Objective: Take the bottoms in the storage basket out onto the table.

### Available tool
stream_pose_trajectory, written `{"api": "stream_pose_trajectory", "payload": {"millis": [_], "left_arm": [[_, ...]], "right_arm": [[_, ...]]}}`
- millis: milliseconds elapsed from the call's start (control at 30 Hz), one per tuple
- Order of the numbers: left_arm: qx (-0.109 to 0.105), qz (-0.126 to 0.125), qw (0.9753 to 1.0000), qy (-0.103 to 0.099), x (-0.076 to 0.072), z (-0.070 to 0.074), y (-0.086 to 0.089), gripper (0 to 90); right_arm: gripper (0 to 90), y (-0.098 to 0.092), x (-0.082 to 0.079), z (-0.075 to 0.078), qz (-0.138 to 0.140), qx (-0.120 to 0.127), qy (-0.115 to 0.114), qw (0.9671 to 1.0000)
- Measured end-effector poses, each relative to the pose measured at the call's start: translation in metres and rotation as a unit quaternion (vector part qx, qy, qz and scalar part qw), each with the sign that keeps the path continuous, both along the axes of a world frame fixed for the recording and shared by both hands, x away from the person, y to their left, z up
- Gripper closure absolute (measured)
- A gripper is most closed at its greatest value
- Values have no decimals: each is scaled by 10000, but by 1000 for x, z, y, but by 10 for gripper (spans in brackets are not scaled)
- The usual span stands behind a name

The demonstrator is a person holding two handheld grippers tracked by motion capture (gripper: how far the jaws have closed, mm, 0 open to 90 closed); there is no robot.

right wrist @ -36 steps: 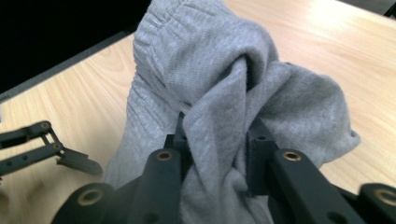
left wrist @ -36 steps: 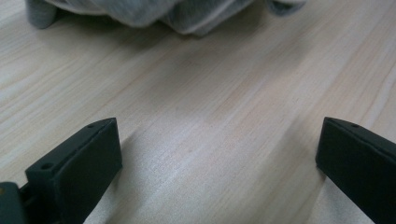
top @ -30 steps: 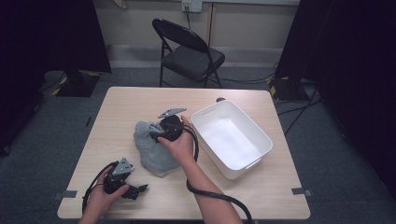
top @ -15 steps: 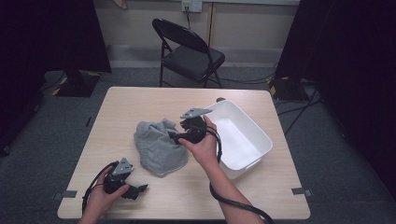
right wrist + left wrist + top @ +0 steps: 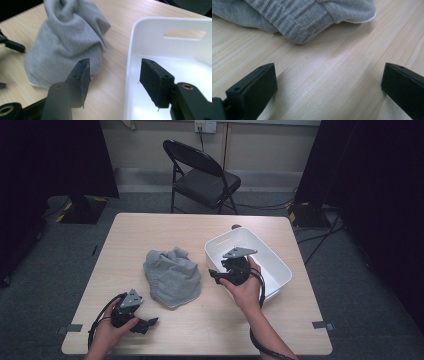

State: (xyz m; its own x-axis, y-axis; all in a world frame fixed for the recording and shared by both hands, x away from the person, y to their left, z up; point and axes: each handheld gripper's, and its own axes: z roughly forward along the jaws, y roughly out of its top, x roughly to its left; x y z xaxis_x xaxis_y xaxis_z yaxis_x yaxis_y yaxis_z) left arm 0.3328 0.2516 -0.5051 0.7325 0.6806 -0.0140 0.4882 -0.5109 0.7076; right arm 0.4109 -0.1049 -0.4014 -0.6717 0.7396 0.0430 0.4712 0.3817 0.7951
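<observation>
Light wood table [image 5: 150,235] on grey carpet floor [image 5: 65,255]. Black folding chair [image 5: 202,177] past the table's far edge, against a beige wall [image 5: 150,145] with a power outlet [image 5: 205,125]. Dark curtains [image 5: 50,155] both sides. Cables [image 5: 310,237] on floor, far right. Grey tape marks [image 5: 320,324] by near table corners.

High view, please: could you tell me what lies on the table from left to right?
Left gripper → grey garment → right gripper → white tub.
</observation>
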Motion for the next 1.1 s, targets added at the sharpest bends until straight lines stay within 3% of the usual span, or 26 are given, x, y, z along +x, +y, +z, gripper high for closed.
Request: {"api": "stream_pose_trajectory", "payload": {"millis": [300,400,467,767,1100], "left_arm": [[0,1,10000,1,0,0,0,0],[1,3,10000,1,0,0,0,0],[4,1,10000,1,0,0,0,0],[0,0,10000,1,0,0,0,0],[12,-21,10000,-4,1,0,0,0]], "right_arm": [[582,-12,-6,-17,-134,-243,244,9993],[762,-15,-6,-21,-98,-255,416,9988],[817,-16,-5,-21,-170,-246,427,9986],[840,-18,7,-21,-370,-238,310,9985],[849,-29,54,-21,-750,-233,302,9965]]}}
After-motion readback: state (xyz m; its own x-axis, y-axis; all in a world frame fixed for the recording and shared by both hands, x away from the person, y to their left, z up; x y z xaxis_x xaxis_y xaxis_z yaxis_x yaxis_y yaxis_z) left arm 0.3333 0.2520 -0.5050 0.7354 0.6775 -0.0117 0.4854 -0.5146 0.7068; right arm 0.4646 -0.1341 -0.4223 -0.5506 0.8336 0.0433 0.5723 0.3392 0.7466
